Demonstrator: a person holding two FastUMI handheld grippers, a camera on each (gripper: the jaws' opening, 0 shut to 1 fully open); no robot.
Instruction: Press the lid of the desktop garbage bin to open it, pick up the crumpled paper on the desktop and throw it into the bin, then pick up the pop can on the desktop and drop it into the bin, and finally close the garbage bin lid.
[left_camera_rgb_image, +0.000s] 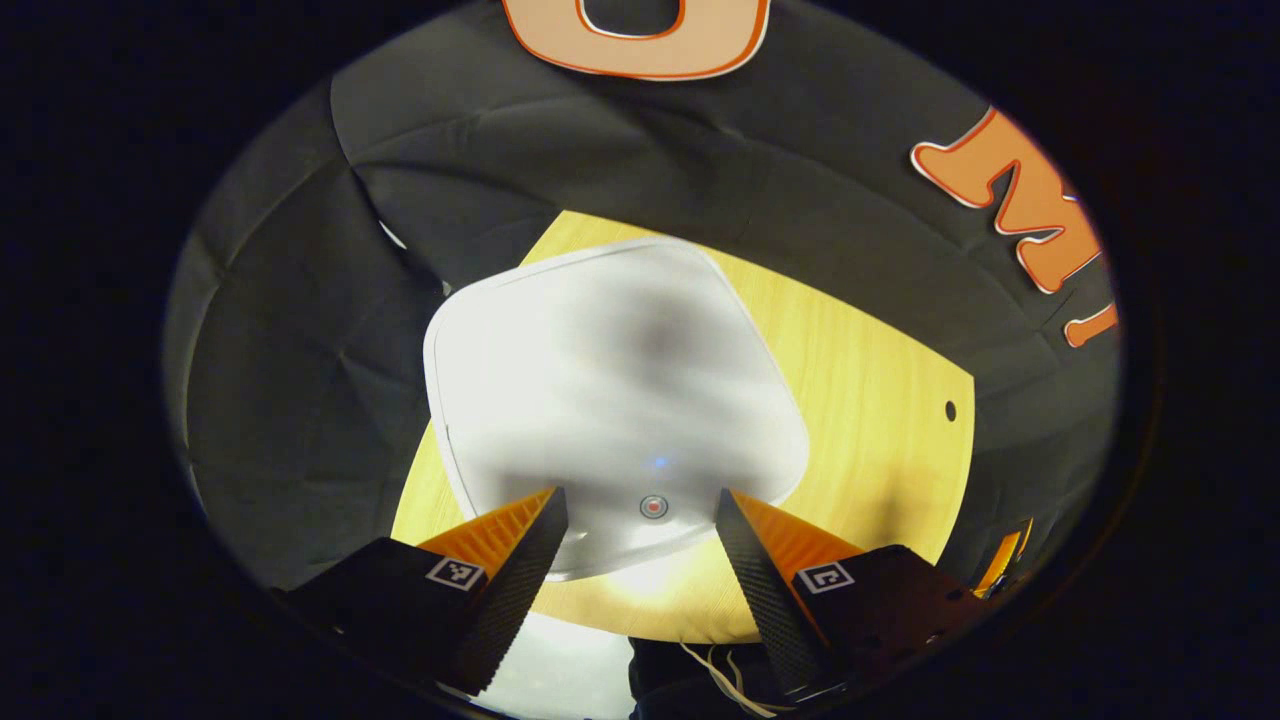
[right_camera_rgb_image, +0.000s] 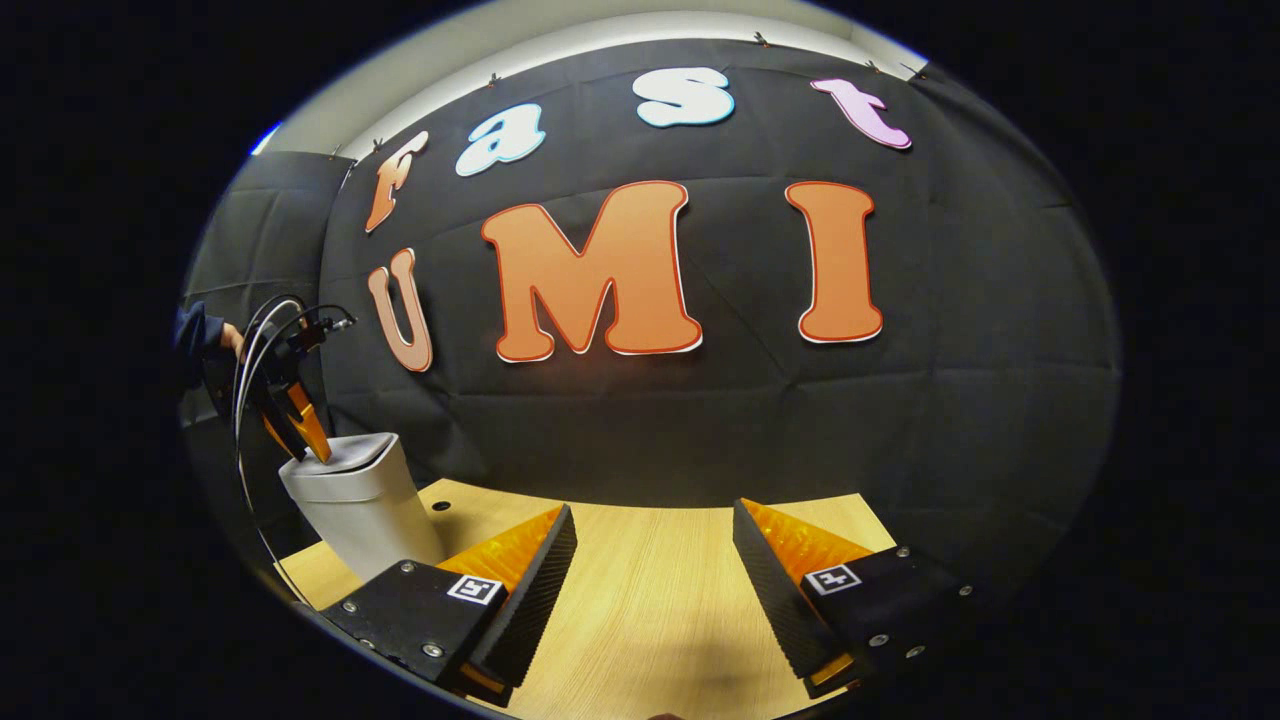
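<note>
The white garbage bin (left_camera_rgb_image: 615, 390) stands on the wooden table with its lid down; a small round red button (left_camera_rgb_image: 653, 507) sits near the lid's near edge. My left gripper (left_camera_rgb_image: 640, 500) hovers just over that edge, open, its fingers either side of the button. In the right gripper view the bin (right_camera_rgb_image: 365, 500) stands at the far left of the table, with the left gripper (right_camera_rgb_image: 305, 430) pointing down at its lid and a hand and sleeve (right_camera_rgb_image: 205, 335) behind it. My right gripper (right_camera_rgb_image: 652, 520) is open over bare table, nothing between its fingers.
The wooden table (right_camera_rgb_image: 650, 600) runs to the black cloth wall behind. A small dark hole (left_camera_rgb_image: 950, 410) marks the tabletop to the right of the bin. Cables (right_camera_rgb_image: 255, 350) loop from the left gripper.
</note>
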